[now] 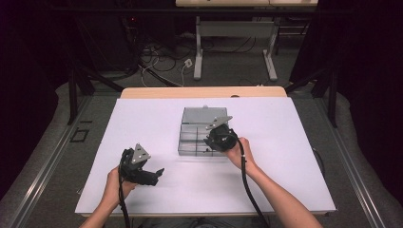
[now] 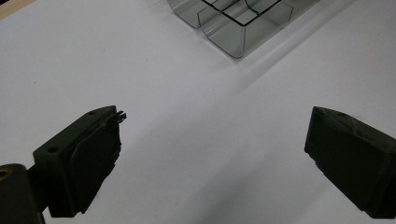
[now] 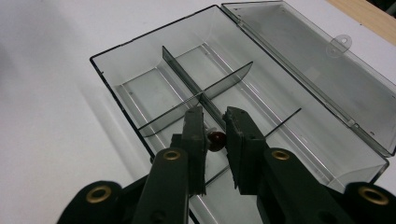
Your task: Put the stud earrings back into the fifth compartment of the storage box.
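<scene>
- A white desk in a dark room carries a clear divided box, lid open, mid-desk toward the far edge.
- My right gripper pinches a small dark-red bead over a near compartment; it is not yet dropped.
- My left gripper waits with fingers wide and empty near the front-left corner.

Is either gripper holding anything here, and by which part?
The right gripper pinches a small dark red round piece by its sides, over the open clear box. The left gripper is open, holding nothing.
</scene>
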Demonstrator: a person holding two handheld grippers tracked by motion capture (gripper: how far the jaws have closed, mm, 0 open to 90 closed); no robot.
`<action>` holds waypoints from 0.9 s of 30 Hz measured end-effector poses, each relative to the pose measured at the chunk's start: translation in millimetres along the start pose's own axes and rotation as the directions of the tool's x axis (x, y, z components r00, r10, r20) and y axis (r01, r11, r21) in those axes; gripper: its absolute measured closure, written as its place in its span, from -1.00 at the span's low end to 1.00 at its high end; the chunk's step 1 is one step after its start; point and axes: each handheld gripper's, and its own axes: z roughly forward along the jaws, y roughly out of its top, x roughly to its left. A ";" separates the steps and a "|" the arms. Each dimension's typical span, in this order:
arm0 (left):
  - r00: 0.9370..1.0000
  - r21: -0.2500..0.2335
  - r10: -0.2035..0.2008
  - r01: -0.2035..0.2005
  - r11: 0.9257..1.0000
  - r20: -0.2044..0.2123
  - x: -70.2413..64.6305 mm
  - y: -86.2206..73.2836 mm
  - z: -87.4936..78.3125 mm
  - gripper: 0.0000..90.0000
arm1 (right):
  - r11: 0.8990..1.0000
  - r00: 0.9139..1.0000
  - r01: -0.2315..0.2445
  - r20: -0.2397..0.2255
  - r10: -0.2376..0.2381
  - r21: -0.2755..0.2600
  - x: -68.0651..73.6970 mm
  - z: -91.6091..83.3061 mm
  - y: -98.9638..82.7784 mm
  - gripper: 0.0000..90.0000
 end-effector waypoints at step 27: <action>1.000 -0.008 0.004 -0.004 1.000 -0.001 -0.4 0.3 -0.3 -0.92 | 0.997 0.998 -0.065 -0.019 0.066 0.038 -21.4 -24.0 -17.6 -0.18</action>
